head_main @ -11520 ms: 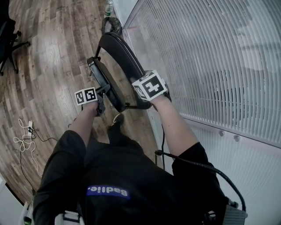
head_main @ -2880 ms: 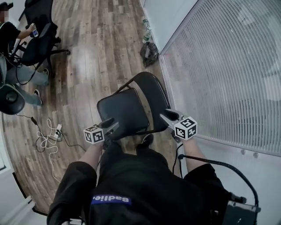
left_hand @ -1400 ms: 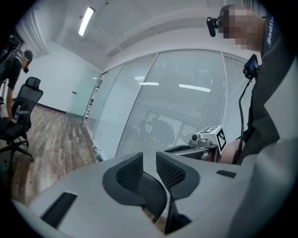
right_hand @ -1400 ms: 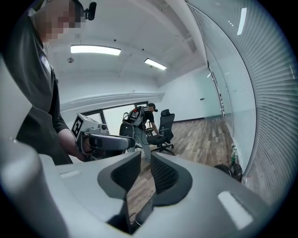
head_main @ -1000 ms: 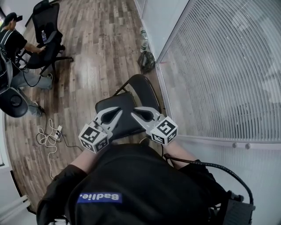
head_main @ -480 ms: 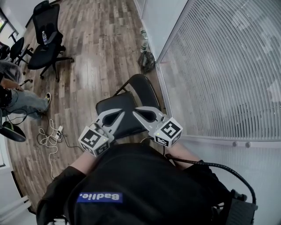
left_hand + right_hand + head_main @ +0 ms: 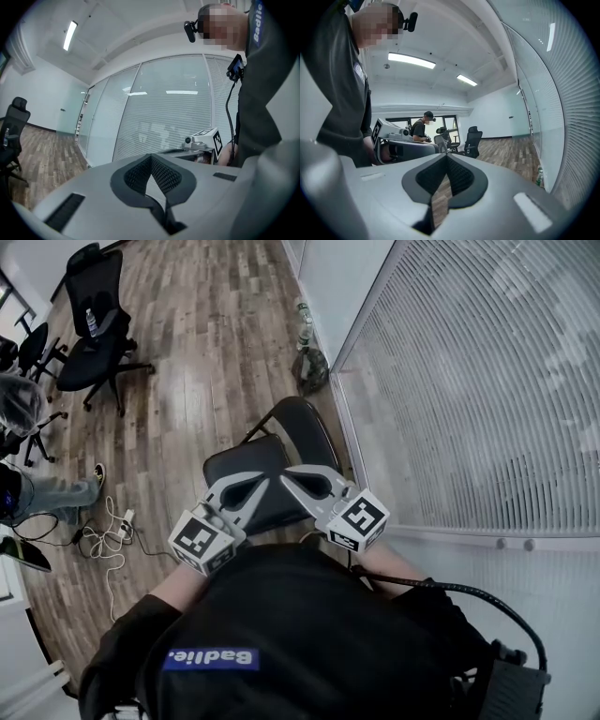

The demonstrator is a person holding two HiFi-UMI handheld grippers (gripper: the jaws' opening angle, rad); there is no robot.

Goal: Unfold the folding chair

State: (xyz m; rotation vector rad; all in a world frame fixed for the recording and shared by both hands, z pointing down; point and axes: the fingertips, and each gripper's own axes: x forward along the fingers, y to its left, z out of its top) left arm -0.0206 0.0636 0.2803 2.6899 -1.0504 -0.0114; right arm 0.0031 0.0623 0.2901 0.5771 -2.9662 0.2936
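The black folding chair stands unfolded on the wood floor, with its seat flat and its backrest toward the blinds. Both grippers are held close to my chest above the seat's near edge, and their tips almost meet. My left gripper is shut with nothing in it. The jaws of my right gripper have just been closing and are now shut, also with nothing in them. Neither gripper touches the chair. Each gripper view shows the other gripper opposite it: the right gripper and the left gripper.
A glass wall with white blinds runs along the right. A bag and bottles lie at its foot. Office chairs stand at the far left. Cables lie on the floor, and a person's legs show at the left edge.
The chair, folded and gripped by both grippers in the oldest frame, now stands unfolded and released. Both grippers have drawn back to my chest and risen slightly. The seated person at left has shifted.
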